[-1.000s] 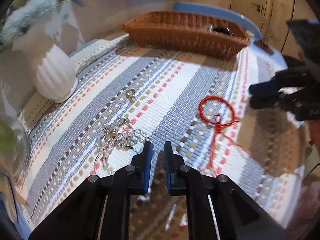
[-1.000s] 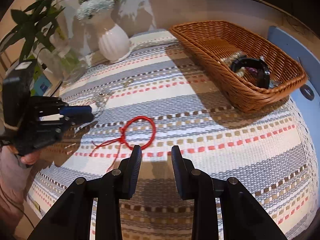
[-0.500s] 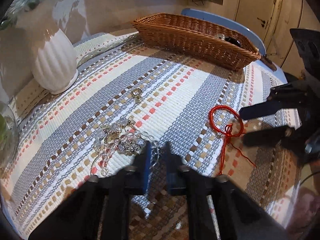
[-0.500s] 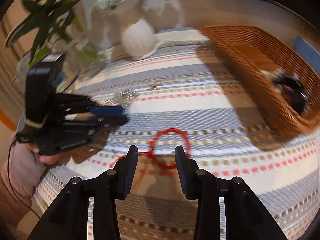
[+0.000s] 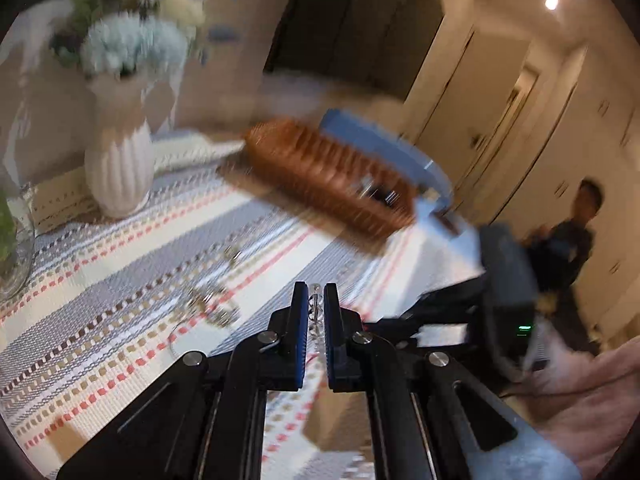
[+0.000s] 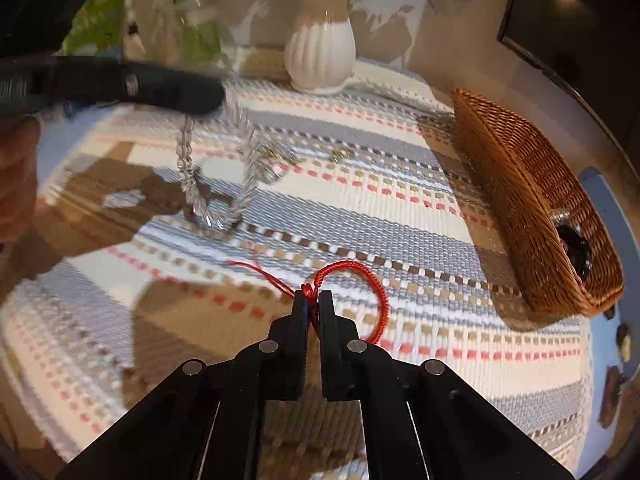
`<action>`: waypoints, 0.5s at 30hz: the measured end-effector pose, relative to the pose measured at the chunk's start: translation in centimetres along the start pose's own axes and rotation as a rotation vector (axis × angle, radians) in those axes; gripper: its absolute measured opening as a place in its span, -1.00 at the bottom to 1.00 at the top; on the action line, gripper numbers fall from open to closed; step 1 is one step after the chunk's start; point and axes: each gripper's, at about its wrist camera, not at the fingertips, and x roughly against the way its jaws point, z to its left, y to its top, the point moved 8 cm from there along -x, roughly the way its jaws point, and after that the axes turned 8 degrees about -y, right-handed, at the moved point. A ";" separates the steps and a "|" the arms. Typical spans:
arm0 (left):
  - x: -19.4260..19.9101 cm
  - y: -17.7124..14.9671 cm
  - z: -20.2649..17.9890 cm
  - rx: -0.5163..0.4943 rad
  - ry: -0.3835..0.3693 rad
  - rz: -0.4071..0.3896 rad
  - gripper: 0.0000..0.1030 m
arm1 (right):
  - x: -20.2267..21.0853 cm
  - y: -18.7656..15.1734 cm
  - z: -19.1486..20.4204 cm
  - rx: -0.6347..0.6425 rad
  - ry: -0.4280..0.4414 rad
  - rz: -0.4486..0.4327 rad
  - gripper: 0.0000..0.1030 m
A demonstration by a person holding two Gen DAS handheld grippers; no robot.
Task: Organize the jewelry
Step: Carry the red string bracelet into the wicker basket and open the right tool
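Observation:
My left gripper (image 5: 315, 294) is shut on a clear bead bracelet (image 5: 317, 308) and holds it above the striped cloth (image 5: 120, 280); in the right wrist view the bracelet (image 6: 192, 184) hangs in a loop from the left gripper (image 6: 216, 100). My right gripper (image 6: 313, 300) is shut on the knot of a red string bracelet (image 6: 376, 300), whose loop lies on the cloth. More small jewelry (image 5: 208, 308) lies on the cloth. A wicker basket (image 6: 532, 216) stands at the right with a dark bracelet (image 6: 576, 248) inside.
A white ribbed vase (image 6: 320, 52) with flowers stands at the back. A glass vase (image 5: 12, 240) with green stems is at the left edge. A person (image 5: 572, 232) stands in the room beyond the table. A blue table edge (image 6: 604, 200) shows past the cloth.
My left gripper has closed on the clear bead bracelet and lifted it off the cloth. My right gripper has moved down and closed on the red string bracelet's knot.

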 end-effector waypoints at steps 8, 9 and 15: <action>2.2 3.3 -3.8 -0.049 -0.023 -0.071 -0.91 | 5.8 0.9 -3.5 -0.173 0.134 -0.110 -0.91; 2.1 3.8 -4.1 -0.049 -0.026 -0.073 -0.90 | 6.4 1.0 -4.1 -0.195 0.152 -0.123 -0.91; -0.4 7.3 -6.0 -0.038 -0.087 -0.080 -0.90 | 9.6 2.2 -7.8 -0.280 0.148 -0.185 -0.91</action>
